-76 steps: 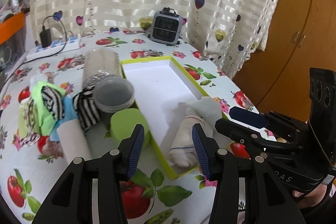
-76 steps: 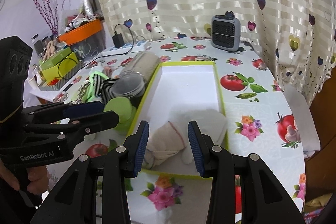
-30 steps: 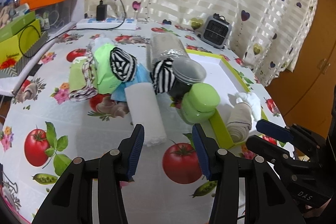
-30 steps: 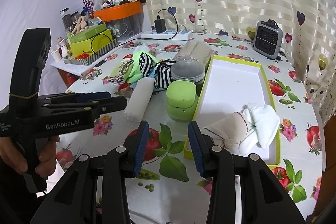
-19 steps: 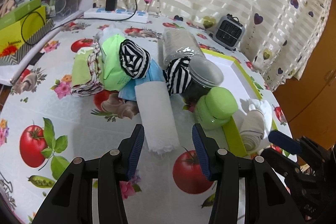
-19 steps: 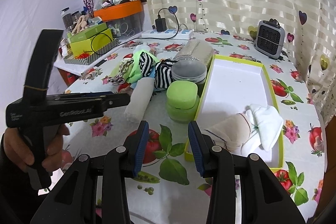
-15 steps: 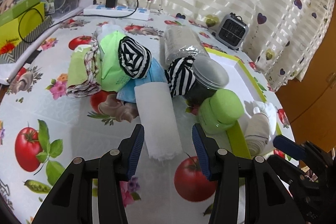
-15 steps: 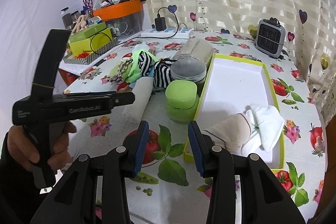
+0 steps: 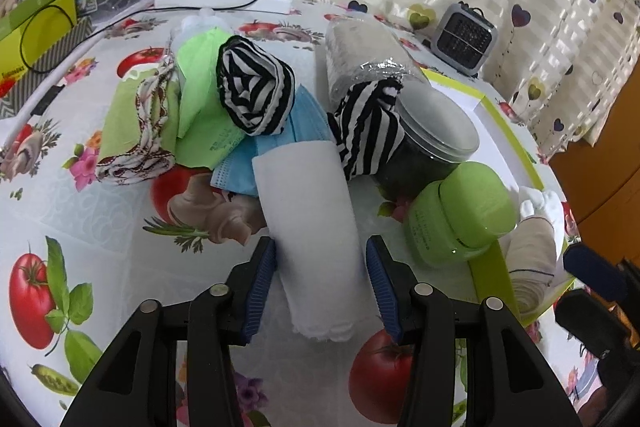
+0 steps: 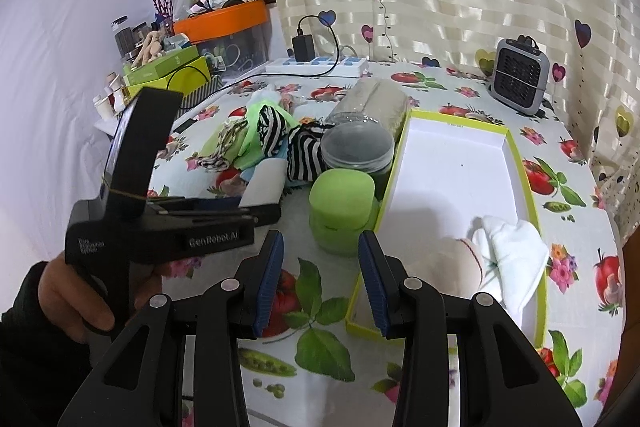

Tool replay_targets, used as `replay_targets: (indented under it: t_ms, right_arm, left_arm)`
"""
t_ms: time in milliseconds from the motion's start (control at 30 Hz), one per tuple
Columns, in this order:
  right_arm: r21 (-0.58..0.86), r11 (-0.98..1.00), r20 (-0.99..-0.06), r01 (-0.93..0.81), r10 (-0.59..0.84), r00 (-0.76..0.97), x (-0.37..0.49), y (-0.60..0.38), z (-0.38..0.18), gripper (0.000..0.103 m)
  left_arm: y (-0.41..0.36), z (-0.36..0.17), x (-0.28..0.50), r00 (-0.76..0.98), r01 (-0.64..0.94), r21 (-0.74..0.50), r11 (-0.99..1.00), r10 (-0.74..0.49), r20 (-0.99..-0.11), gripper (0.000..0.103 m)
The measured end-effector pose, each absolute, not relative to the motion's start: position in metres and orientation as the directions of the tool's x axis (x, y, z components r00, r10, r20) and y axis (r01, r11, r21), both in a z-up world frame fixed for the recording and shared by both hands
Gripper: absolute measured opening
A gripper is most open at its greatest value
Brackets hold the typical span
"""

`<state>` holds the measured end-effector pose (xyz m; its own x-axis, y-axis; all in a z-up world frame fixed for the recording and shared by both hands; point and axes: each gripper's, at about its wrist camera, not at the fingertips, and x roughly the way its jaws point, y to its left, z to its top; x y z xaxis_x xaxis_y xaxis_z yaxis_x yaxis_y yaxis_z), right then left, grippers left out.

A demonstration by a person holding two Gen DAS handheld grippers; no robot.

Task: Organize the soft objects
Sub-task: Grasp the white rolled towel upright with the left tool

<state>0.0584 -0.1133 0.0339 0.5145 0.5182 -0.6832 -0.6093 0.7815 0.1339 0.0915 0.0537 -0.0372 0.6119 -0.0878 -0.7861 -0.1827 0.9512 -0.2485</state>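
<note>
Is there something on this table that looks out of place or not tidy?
Yes. Two hard jars, a green jar and a grey-lidded jar, sit among the soft things, and a striped sock is draped against the grey-lidded one. The box holds only two rolled items.

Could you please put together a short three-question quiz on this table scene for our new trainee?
1. True or false: the white rolled towel lies between the pads of the left tongs.
2. Which soft things already lie in the green-rimmed box? A) two striped socks B) a beige roll and a white cloth C) a blue face mask
3. Fill in: the right tongs are open and hold ____.

Key
1. True. The towel sits between the pads, which have just been closing and do not visibly press on it.
2. B
3. Nothing
</note>
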Motion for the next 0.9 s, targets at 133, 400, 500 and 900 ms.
replay_targets:
  t_ms: [133, 400, 500, 900]
  right_arm:
    - [0.130, 0.784, -0.682, -0.607, 0.515, 0.519, 0.068, -0.106, 0.038, 0.040]
    - [0.114, 0.776, -0.672, -0.620, 0.520, 0.527, 0.088, -0.081, 0.046, 0.040]
    - [0.106, 0.762, -0.669, -0.639, 0.530, 0.521, 0.095, -0.064, 0.049, 0.040]
    - [0.084, 0.722, -0.704, -0.687, 0.531, 0.472, 0.134, 0.005, 0.043, 0.040]
  left_arm:
    - [0.055, -0.040, 0.091, 0.621, -0.177, -0.239, 0.955, -0.080, -0.780, 0.030]
    - [0.066, -0.034, 0.081, 0.647, -0.189, -0.253, 0.949, -0.074, -0.759, 0.024]
    - [0.074, -0.032, 0.075, 0.656, -0.203, -0.265, 0.943, -0.070, -0.752, 0.023]
    - [0.116, -0.023, 0.061, 0.682, -0.286, -0.288, 0.914, -0.017, -0.731, 0.023]
